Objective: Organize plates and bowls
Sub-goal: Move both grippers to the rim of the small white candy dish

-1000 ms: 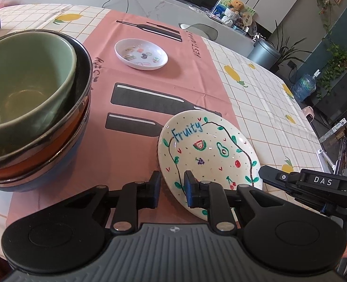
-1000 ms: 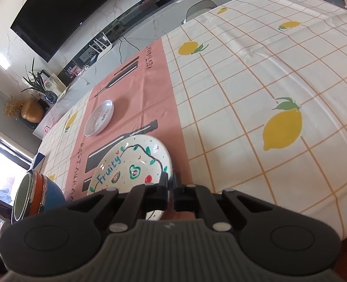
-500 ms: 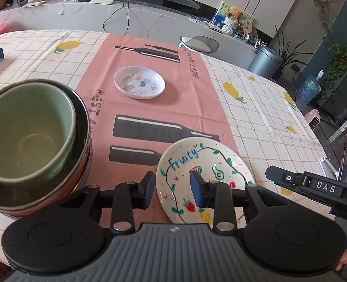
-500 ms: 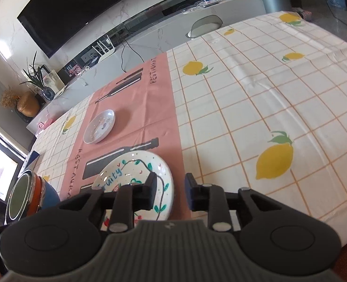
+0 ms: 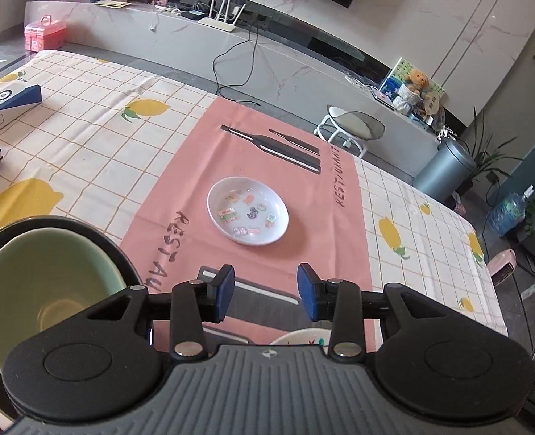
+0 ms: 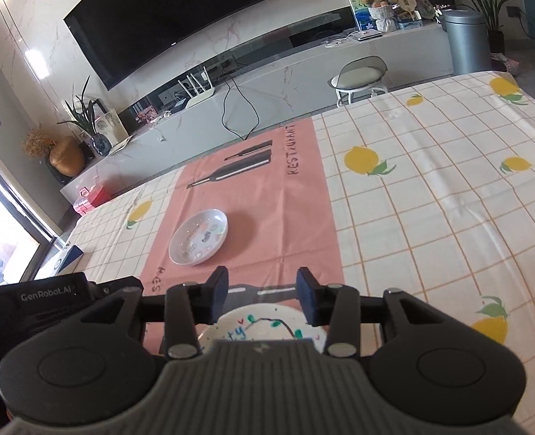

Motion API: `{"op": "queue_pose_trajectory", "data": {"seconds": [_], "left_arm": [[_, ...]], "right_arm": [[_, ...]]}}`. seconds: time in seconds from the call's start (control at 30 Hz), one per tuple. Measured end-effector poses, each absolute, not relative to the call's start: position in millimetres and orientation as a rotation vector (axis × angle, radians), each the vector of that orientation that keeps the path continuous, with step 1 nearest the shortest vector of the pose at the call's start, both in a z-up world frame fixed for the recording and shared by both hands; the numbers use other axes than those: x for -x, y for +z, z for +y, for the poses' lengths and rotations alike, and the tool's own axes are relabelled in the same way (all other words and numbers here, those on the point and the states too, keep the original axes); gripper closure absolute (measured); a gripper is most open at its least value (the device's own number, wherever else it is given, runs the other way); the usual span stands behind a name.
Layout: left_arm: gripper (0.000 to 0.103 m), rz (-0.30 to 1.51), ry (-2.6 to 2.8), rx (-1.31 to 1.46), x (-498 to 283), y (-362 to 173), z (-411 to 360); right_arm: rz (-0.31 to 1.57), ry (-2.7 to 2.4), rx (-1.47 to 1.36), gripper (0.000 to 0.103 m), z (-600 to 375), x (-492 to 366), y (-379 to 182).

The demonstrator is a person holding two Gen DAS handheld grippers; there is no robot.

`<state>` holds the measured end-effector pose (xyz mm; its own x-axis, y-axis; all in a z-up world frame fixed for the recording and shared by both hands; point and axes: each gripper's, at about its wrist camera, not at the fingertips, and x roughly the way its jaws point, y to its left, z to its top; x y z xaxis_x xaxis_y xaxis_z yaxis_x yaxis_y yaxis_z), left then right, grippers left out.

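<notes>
Bowls (image 5: 46, 290) sit nested at my near left, a green one inside darker ones, right at the table's near edge and just beside my left gripper (image 5: 265, 295). The tablecloth (image 6: 430, 217), checked with lemons, spreads wide and bare to my right as far as the far edge. A pink runner (image 5: 267, 166) crosses the middle of the cloth, printed with dark bottle shapes and the word "RESTAURANT" near its far end; on the near side only "RES" and "AU" can be read. The painted plate (image 6: 267, 326) lies on the runner's near end, directly under my right gripper (image 6: 264, 295), mostly hidden by its body; blue letters "ty" and green leaves show. In the left view only a sliver of its rim (image 5: 303, 335) peeks out. The small white dish (image 5: 247, 210), with little coloured pictures inside, rests mid-runner, well apart from the plate, with open cloth all round it. Both my pairs of jaws stand wide apart, holding nothing. "GenRobot.AI" is printed on the left gripper's side (image 6: 46, 295).
</notes>
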<state>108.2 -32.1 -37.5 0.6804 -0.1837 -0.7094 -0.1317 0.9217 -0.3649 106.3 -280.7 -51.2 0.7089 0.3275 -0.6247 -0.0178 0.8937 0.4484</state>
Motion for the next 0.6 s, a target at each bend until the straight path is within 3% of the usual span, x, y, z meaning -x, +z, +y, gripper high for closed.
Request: {"op": "queue_pose_trajectory", "data": {"seconds": [0.37, 0.6], "left_arm": [[0.057, 0.828, 0.111, 0.524, -145, -53, -11], [0.058, 0.852, 0.123, 0.496, -172, -54, -18]], "right_arm": [[0.821, 0.233, -0.529, 0.059, -268, -166, -74], [0.878, 0.266, -0.614, 0.068, -256, -207, -97]]}}
